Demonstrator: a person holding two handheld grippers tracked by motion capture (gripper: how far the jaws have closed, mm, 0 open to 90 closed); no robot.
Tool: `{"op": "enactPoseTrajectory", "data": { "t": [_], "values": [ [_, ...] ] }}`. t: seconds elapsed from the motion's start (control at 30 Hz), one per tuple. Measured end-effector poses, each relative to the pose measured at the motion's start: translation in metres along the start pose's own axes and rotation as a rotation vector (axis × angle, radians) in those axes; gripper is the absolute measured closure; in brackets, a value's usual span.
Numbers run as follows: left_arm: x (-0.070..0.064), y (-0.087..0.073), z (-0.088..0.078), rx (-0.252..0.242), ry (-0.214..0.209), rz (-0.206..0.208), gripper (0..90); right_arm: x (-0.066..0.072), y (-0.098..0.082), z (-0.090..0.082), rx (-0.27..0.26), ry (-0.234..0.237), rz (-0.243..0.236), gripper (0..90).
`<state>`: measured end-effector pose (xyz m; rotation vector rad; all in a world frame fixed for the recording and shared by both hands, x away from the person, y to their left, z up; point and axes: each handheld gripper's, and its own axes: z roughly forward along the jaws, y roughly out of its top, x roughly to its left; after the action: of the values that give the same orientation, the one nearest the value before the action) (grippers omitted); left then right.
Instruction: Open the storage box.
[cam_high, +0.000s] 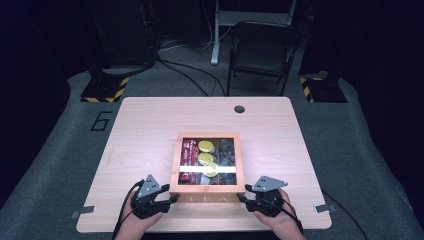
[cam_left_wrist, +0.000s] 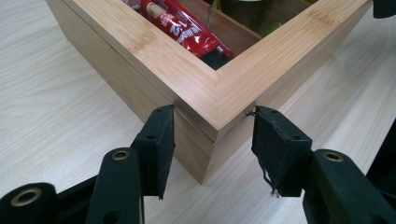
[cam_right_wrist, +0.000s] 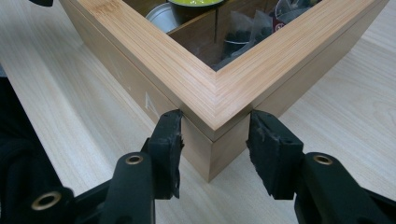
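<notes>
High view puts the wooden tea box (cam_high: 207, 186) at the near middle of the table (cam_high: 145, 125), its front wall facing you, with your 2 grippers set at its 2 near corners: the left gripper (cam_high: 170, 199) at the front-left corner, the right gripper (cam_high: 243, 198) at the front-right corner. Both hands lie equally near, so the box sits squarely between them.

Left gripper view shows the jaws straddling the corner diagonally; the right pad (cam_left_wrist: 275, 140) touches the lid seam, while the left pad (cam_left_wrist: 159, 140) seems just short of the wall, so you are not yet clamped there. Right gripper view shows its left pad (cam_right_wrist: 169, 140) against the corner under the lid's lip and the other pad at the adjoining wall: a narrow stance, seemingly gripping the box.

Because each jaw pair bites across a corner, any lift or slide probably depends on both sides pressing evenly.
</notes>
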<state>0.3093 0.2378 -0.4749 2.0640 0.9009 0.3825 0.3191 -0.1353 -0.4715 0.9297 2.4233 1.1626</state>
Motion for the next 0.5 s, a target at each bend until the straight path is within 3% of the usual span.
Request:
{"op": "enactPoseTrajectory", "data": {
  "t": [0.2,0.4,0.5],
  "values": [
    [-0.0010,0.0001,0.0003,-0.013,-0.003,-0.023,49.0,0.0007,0.0004,-0.0002,-0.001,-0.004,0.007,54.9],
    [-0.0021,0.0018,-0.0011,-0.021,0.013,0.001,51.1,-0.0006,0.0022,-0.0016,-0.019,0.003,0.001,56.3],
    [-0.0012,0.0030,-0.0019,-0.028,0.008,-0.007,52.0,-0.0005,0.0031,-0.0030,-0.025,0.006,0.012,56.2]
  ]
}}
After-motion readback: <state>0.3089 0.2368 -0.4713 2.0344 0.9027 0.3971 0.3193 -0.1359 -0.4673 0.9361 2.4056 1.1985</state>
